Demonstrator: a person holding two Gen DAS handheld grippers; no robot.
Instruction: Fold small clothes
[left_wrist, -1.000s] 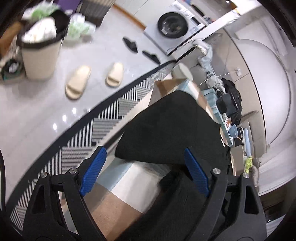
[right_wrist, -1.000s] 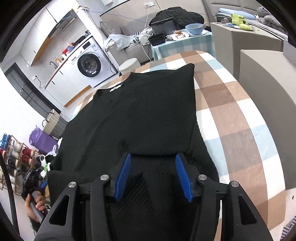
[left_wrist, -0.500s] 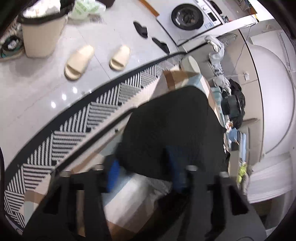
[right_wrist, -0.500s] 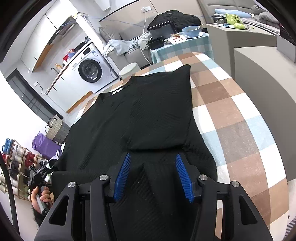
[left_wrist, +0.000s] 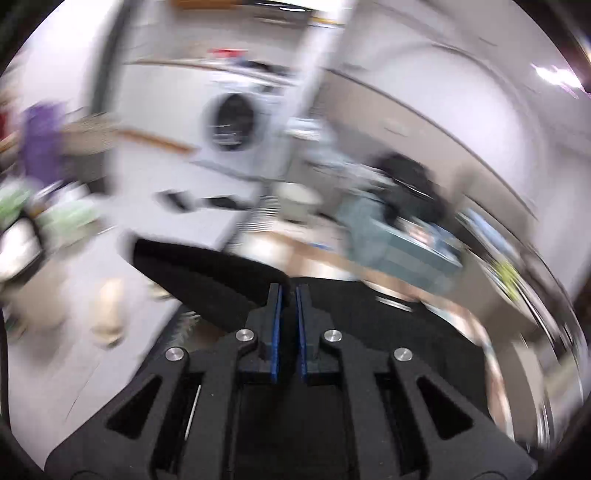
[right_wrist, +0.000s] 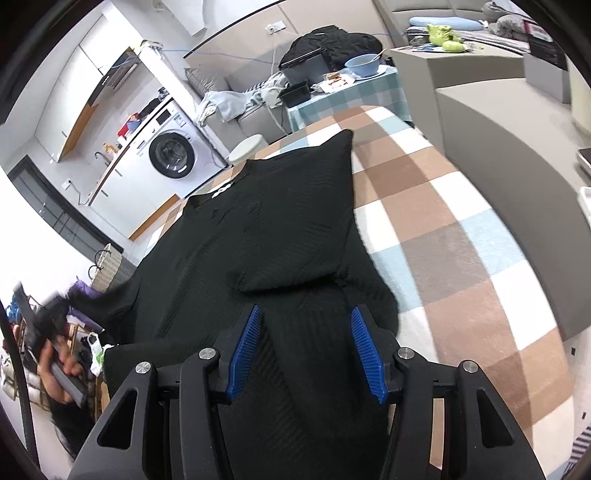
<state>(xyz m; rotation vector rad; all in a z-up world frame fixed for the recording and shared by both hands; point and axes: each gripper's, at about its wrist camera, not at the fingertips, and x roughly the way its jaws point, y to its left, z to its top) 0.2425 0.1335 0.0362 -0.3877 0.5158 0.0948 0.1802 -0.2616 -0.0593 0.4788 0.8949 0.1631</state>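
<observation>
A black knitted garment (right_wrist: 273, 236) lies spread on a checked table (right_wrist: 461, 236), its right sleeve folded inward over the body. My right gripper (right_wrist: 303, 347) is open, hovering over the garment's lower hem. My left gripper (left_wrist: 289, 295) is shut on the garment's left sleeve (left_wrist: 207, 273) and holds it lifted off the table; this view is heavily blurred. In the right wrist view the left gripper (right_wrist: 40, 325) shows as a blur at the far left edge with the sleeve raised.
A washing machine (right_wrist: 166, 155) stands beyond the table's far end. A side table (right_wrist: 343, 92) with a bowl and dark boxes is at the back. Grey sofa blocks (right_wrist: 498, 122) lie to the right. Slippers and a bin sit on the floor at left.
My left gripper closed on the left sleeve and swung up fast, lifting it. My right gripper stayed open over the hem, shifting only slightly.
</observation>
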